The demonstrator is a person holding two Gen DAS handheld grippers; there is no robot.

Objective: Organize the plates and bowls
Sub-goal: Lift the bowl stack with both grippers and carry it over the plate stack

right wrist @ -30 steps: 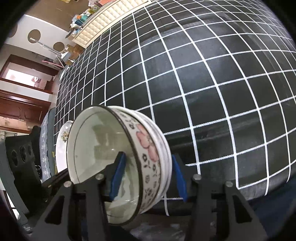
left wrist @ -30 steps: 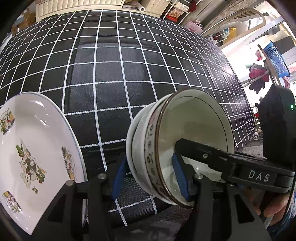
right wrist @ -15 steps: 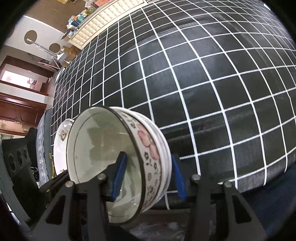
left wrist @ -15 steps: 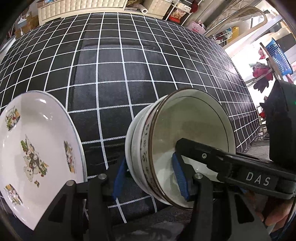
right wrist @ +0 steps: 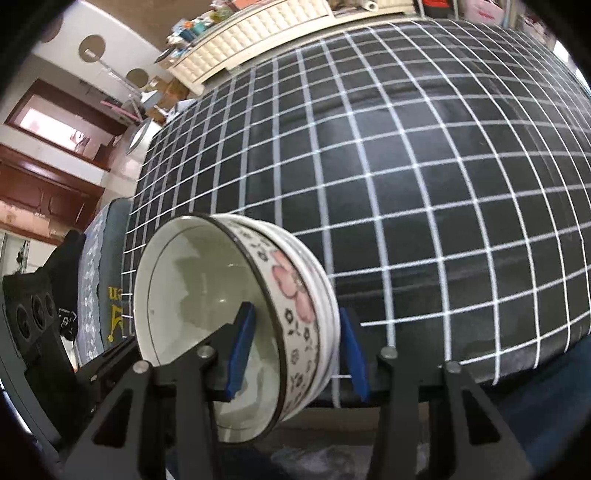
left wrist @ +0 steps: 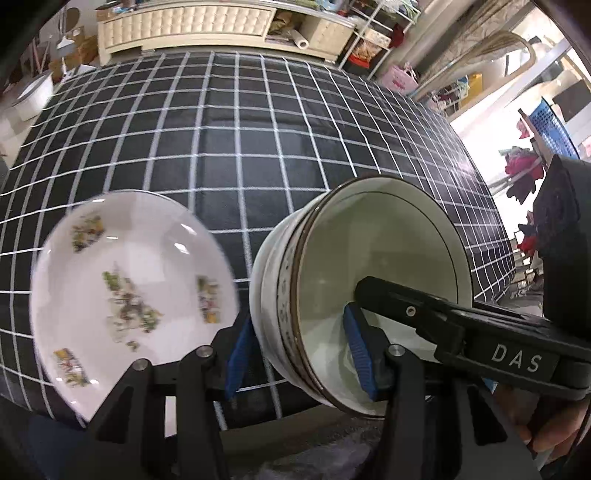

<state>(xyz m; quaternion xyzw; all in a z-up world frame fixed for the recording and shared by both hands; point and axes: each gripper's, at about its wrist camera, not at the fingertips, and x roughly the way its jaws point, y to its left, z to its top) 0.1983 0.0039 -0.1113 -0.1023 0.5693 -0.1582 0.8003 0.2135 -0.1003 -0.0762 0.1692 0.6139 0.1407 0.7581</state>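
Observation:
A stack of nested white bowls (left wrist: 369, 280) with a floral band and a pink flower (right wrist: 291, 280) is tipped on its side above the near table edge. My left gripper (left wrist: 299, 347) is shut on its rim, one blue pad (left wrist: 360, 354) inside and the other outside. My right gripper (right wrist: 295, 347) is shut on the opposite rim in the same way; its black finger marked DAS (left wrist: 461, 325) reaches into the bowl in the left wrist view. A white plate (left wrist: 125, 280) with small coloured pictures lies on the table to the left of the bowls.
The table carries a black cloth with a white grid (right wrist: 406, 184). Beyond its far edge stand a cream cabinet (left wrist: 184, 26) and cluttered shelves (left wrist: 373, 33). A blue basket (left wrist: 554, 129) hangs at the right. A person's hand (left wrist: 554, 439) holds the right gripper. A chair with a patterned cushion (right wrist: 92, 277) stands at the table's left end.
Both grippers have risen with the bowl stack still clamped. The table looks farther off, the plate has shifted right in the left wrist view and has dropped out of the right wrist view.

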